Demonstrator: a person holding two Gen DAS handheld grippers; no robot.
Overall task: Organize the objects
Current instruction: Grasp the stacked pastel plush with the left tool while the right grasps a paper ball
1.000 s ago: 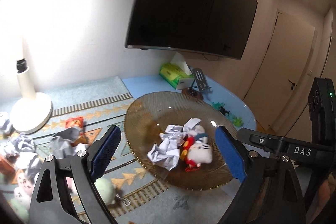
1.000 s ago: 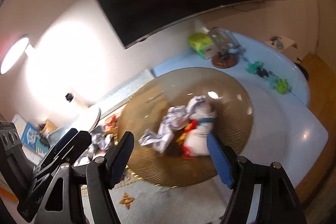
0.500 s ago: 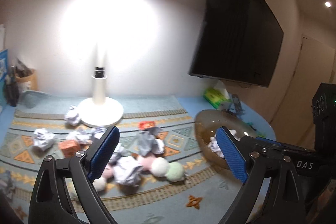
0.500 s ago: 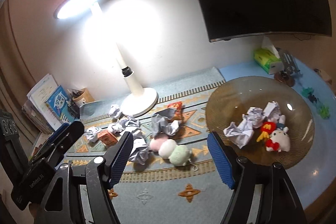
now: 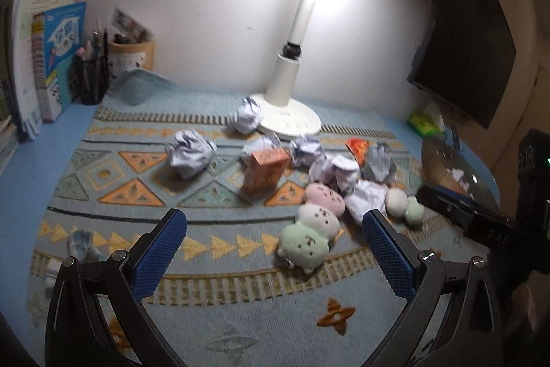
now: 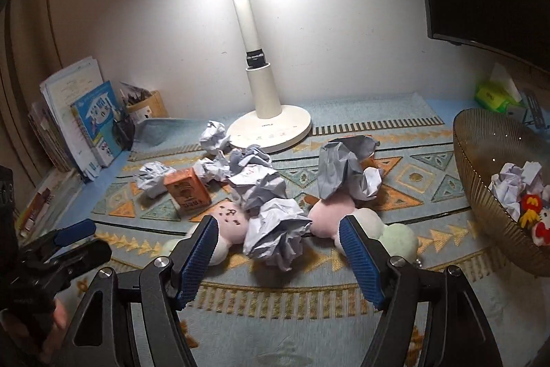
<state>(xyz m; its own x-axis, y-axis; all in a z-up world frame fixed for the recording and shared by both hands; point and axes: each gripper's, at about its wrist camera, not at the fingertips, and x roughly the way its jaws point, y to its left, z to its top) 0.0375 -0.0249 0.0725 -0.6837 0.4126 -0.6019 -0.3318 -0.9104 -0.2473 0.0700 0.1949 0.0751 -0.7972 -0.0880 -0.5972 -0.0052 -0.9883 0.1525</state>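
Note:
Several crumpled paper balls (image 5: 189, 153) lie on a patterned mat (image 5: 144, 195), with an orange box (image 5: 264, 172) and a row of pastel plush toys (image 5: 311, 231). My left gripper (image 5: 273, 251) is open and empty above the mat's front. My right gripper (image 6: 280, 251) is open, low over a large paper ball (image 6: 275, 226) that lies between its fingers without touching. The orange box (image 6: 187, 191) and plush toys (image 6: 395, 238) flank it. A brown glass bowl (image 6: 481, 160) at the right holds paper balls and small toys.
A white lamp (image 6: 264, 112) stands at the back of the mat. Books (image 5: 41, 57) and a pen holder (image 5: 92, 74) stand at the left. A green tissue box (image 6: 491, 95) and a dark screen (image 5: 467, 57) are at the back right.
Both grippers have swung left, away from the bowl, and lowered toward the mat. The scattered paper balls and plush toys now fill both views. Both stay open and empty.

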